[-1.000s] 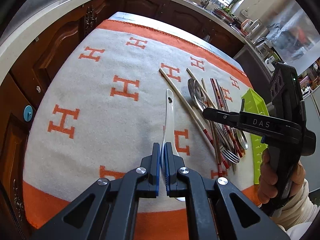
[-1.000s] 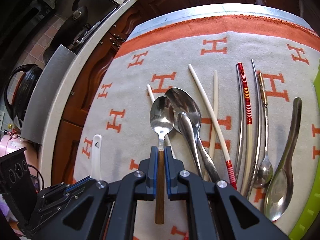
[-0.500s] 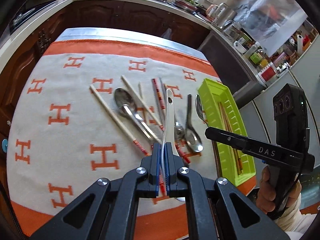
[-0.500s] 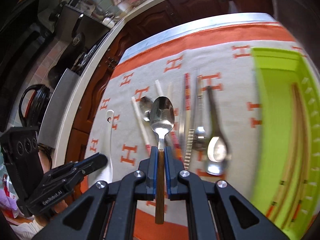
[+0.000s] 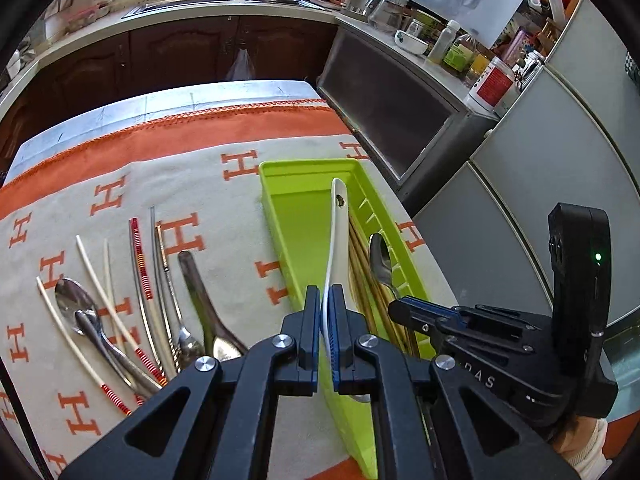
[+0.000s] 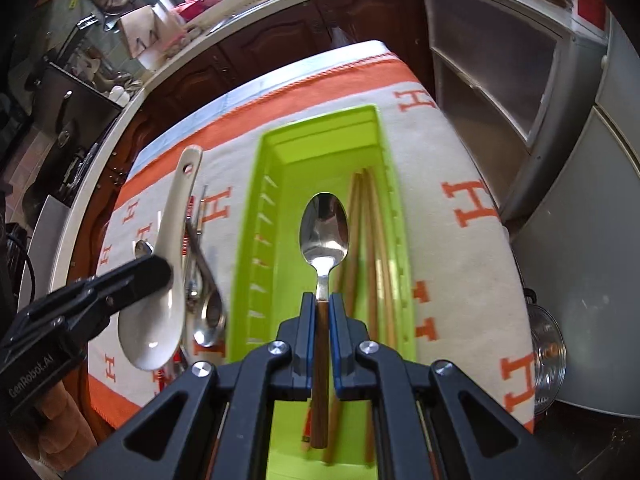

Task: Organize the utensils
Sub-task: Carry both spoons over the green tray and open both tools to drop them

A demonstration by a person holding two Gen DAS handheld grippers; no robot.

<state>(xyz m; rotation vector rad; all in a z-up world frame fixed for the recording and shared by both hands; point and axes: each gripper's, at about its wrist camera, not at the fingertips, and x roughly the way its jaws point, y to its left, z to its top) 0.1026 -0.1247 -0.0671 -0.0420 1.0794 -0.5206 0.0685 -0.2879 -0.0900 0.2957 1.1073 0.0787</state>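
Observation:
My left gripper (image 5: 327, 300) is shut on a white ceramic spoon (image 5: 335, 236) and holds it over the green tray (image 5: 296, 216); the spoon also shows in the right wrist view (image 6: 160, 280), held by the left gripper (image 6: 156, 276). My right gripper (image 6: 322, 308) is shut on a wood-handled metal spoon (image 6: 325, 228) and holds it above the tray (image 6: 260, 216), over wooden chopsticks (image 6: 370, 240) lying inside. The right gripper (image 5: 404, 306) and its spoon bowl (image 5: 380, 258) show in the left wrist view.
Loose utensils lie on the orange-and-white cloth left of the tray: metal spoons (image 5: 76, 308), white chopsticks (image 5: 100, 280), red-banded chopsticks (image 5: 140, 260) and a fork (image 5: 188, 340). A grey cabinet (image 5: 392, 112) stands close beyond the table's right edge.
Both grippers have swung right from the loose utensil pile to above the green tray, each still carrying its spoon.

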